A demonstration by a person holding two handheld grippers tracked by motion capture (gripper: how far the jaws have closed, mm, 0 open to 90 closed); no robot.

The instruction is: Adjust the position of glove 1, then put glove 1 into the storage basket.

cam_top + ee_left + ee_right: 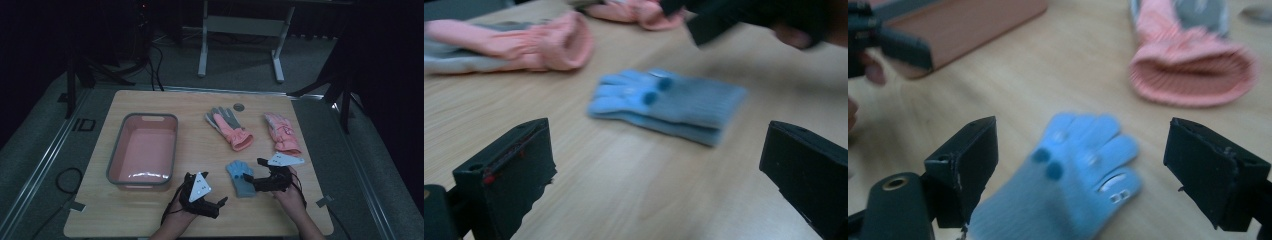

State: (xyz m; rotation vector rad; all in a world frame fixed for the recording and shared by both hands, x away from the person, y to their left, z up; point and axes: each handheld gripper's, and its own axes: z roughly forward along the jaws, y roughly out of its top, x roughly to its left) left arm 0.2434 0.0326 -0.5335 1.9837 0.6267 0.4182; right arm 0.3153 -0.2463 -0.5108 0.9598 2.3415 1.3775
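Wooden table (200, 107) seen from above, with two hand-held grippers at its near edge. The blue glove (240, 177) lies flat on the table between them, fingers pointing away from the person, cuff toward the near edge. The right gripper (252, 177) hangs at the glove's right side; in the right gripper view its jaws stand wide apart, one on either side of the glove (1073, 185), the pads clear of the fabric and nothing gripped. The left gripper (220, 202) sits to the glove's left, near the table's front edge; in the left gripper view its jaws are likewise spread wide and empty, with the glove (669, 105) lying apart beyond them. A pink-and-grey glove (229, 127) and a pink glove (282, 132) lie farther back on the table. A grey-rimmed pink tub (172, 150) stands at the left.
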